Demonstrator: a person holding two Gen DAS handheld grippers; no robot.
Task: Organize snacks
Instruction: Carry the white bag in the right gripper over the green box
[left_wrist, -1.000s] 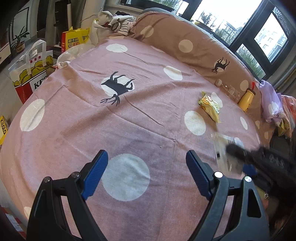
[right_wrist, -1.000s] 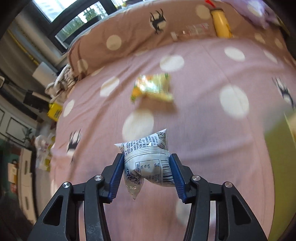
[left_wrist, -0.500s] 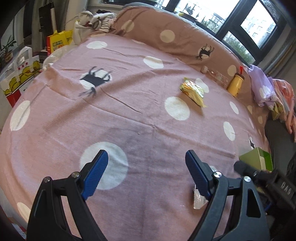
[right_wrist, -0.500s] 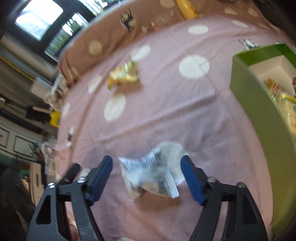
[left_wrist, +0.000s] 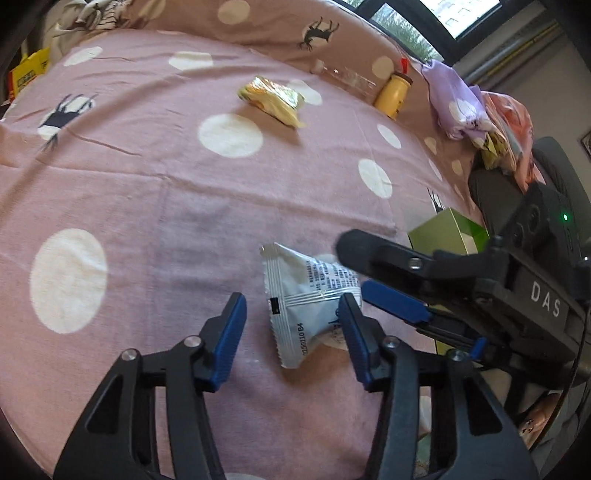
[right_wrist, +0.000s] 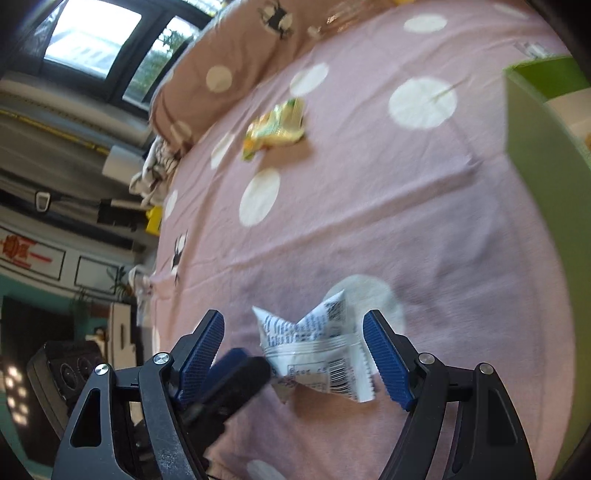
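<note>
Left gripper (left_wrist: 291, 328) closing in, jaws narrowing around the white snack packet (left_wrist: 306, 302) flat on the pink bedspread (left_wrist: 147, 192), not yet pinching; right gripper (right_wrist: 293, 350) half open straddles it; yellow snack bag (left_wrist: 273, 98) at twelve o'clock, green box (right_wrist: 535, 122) at two

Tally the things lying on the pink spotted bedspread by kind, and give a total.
Snack packets: 2, a white packet and a yellow packet
Bottles: 2, a yellow bottle and a clear bottle
Green boxes: 1
Total: 5
</note>
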